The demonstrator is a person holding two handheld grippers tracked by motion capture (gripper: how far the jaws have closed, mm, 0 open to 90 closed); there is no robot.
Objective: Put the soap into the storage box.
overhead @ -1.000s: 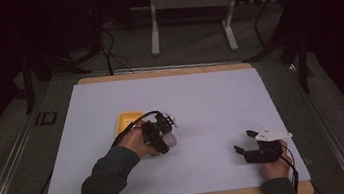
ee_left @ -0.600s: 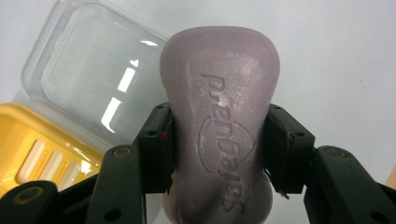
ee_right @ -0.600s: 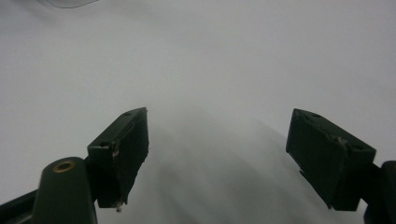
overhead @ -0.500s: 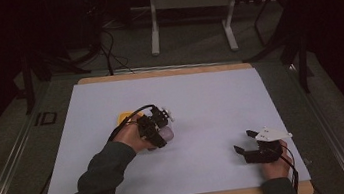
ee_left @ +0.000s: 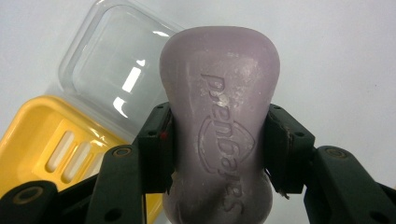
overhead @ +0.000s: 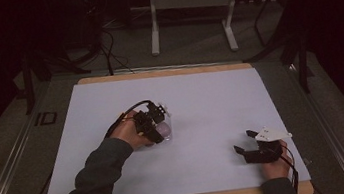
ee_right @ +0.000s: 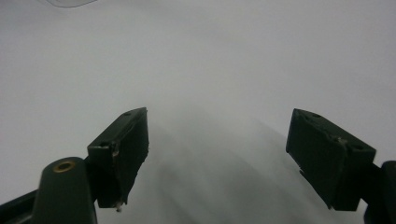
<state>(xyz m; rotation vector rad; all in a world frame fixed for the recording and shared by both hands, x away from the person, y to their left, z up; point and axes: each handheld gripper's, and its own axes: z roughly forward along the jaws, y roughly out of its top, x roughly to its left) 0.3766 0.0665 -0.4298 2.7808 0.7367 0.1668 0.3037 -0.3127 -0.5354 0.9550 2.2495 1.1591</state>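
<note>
While both grippers sit over the white table cover, the items read as follows.

Left gripper (ee_left: 218,154): black, hard-edged jaws clamped on the waist of the soap bar, one jaw on each narrow side. In the high view it sits left of centre on the table (overhead: 156,127), held by the person's left hand (overhead: 126,132).

Soap bar (ee_left: 219,135): pale lilac, matte, slightly chalky surface with rounded ends and a pinched middle; embossed lettering and an oval emblem on the upper face. It stands out lengthwise beyond the jaws, raised above the soap dish. In the high view it is a small pale patch (overhead: 163,128) at the gripper tip.

Soap dish (ee_left: 44,140): yellow plastic, glossy, rounded rectangle with slotted drain openings in the floor; lies behind and to the left of the bar.

Lid (ee_left: 116,70): clear plastic, rounded rectangle with bright glare streaks; touches the far edge of the dish.

Right gripper (ee_right: 217,161): jaws spread wide, nothing between them; flat black pads, chipped at the lower edges. In the high view it rests near the table's right front corner (overhead: 252,149).

Table cover (overhead: 210,97): smooth, white, rectangular, on a wooden-edged board.
</note>
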